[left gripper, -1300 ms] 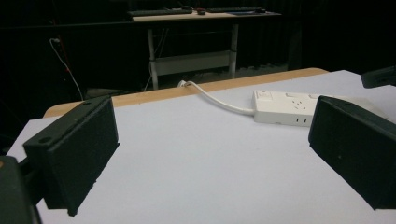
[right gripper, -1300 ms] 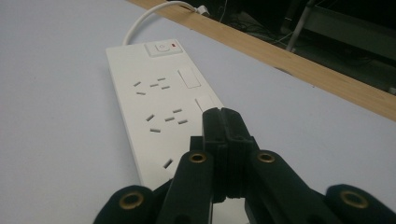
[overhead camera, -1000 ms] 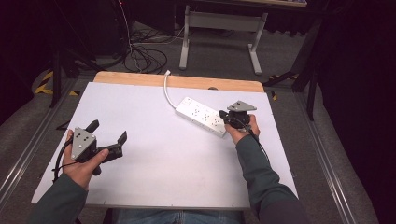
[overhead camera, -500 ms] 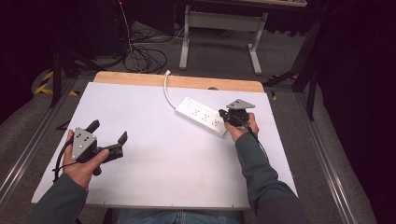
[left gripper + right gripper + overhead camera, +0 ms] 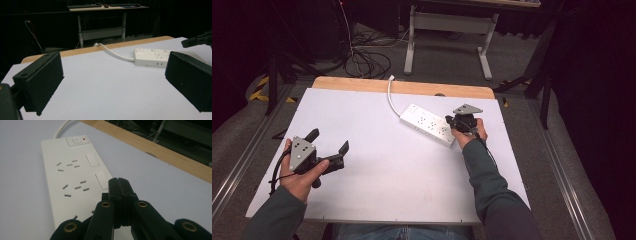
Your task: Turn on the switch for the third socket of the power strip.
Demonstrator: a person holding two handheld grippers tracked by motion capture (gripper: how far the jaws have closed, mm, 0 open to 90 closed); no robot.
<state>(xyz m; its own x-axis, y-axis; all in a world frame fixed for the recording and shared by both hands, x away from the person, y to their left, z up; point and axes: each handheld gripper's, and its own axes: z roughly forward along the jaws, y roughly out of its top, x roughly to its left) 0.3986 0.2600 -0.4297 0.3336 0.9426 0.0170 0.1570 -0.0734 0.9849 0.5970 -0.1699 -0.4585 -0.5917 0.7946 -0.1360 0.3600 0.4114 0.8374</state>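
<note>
Two grippers are at work over the white worktop (image 5: 377, 200). The right gripper (image 5: 119, 185), jaws pressed together on nothing, hovers over the near end of the white power strip (image 5: 428, 124), which lies at the worktop's far right. The left gripper (image 5: 328, 148) rests gaping, well apart. Seemingly it means to press or nudge the strip; next calls for lowering those clenched tips squarely.

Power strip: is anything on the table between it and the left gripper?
Nothing visible does. Bare white table lies between the open left gripper and the power strip; the right gripper, jaws together, sits over the strip's near end.
</note>
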